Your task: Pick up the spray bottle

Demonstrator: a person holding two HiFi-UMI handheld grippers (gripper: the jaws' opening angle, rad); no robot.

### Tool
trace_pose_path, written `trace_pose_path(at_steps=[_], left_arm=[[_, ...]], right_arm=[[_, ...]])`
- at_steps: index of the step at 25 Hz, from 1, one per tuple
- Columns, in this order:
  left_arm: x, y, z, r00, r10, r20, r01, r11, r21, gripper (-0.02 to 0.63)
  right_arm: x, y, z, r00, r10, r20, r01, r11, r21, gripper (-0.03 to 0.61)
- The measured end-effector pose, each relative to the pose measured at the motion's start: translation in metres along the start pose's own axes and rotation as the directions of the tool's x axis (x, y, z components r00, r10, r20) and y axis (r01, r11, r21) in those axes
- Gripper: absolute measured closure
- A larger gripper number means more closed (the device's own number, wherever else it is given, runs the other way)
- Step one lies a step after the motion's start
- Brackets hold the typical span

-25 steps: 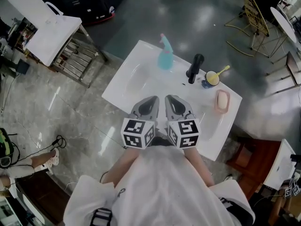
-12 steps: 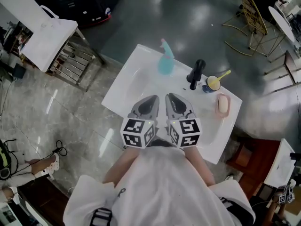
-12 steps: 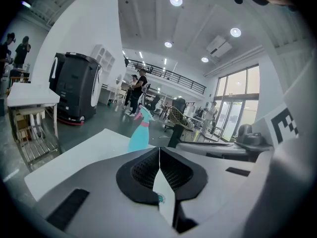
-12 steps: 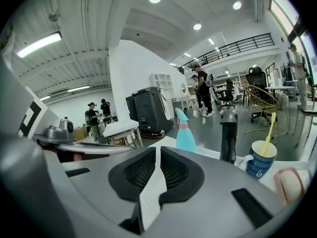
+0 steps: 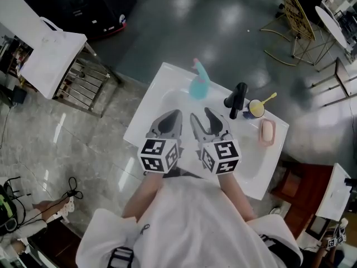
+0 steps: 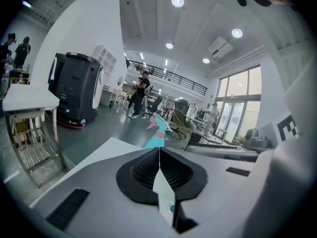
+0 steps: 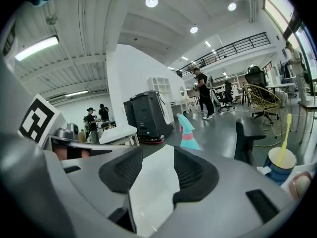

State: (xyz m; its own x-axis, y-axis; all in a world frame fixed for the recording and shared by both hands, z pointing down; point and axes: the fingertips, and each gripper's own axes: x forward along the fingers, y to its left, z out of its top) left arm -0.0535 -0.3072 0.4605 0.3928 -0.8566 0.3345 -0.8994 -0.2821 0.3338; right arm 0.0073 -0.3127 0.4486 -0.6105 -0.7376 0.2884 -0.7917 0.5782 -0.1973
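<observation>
Standing on a grey tiled floor (image 5: 83, 144) that turns dark and glossy farther off, a white table (image 5: 53, 52) is at the left, a white sink top (image 5: 146, 108) in the middle and a gold wire chair (image 5: 295, 13) at the right. Both grippers cover part of the basin, and each gripper view hides the bottle's base behind its jaws. One teal spray bottle (image 5: 199, 84) stands at the sink's far rim, then one black tap (image 5: 236, 100), one yellow cup (image 5: 256, 109) and one pink soap dish (image 5: 268, 132). Of the two grippers, the left gripper (image 5: 173, 115) is closed on nothing; the right gripper (image 5: 202, 116) has just been opening its jaws, with only bare sink between them.
</observation>
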Motion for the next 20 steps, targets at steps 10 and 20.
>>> trace_pose_path(at_steps=[10,20], left_arm=[[0.020,0.021,0.007,0.998,-0.039,-0.040,0.040,0.999,0.015,0.588],[0.035,0.041,0.012,0.997,-0.064,-0.054,0.064,0.998,0.011,0.588]], right_arm=[[0.036,-0.025,0.016,0.994,-0.103,0.028,0.103,0.994,-0.026,0.302],[0.068,-0.046,0.011,0.983,-0.184,0.005,0.184,0.981,-0.060,0.279]])
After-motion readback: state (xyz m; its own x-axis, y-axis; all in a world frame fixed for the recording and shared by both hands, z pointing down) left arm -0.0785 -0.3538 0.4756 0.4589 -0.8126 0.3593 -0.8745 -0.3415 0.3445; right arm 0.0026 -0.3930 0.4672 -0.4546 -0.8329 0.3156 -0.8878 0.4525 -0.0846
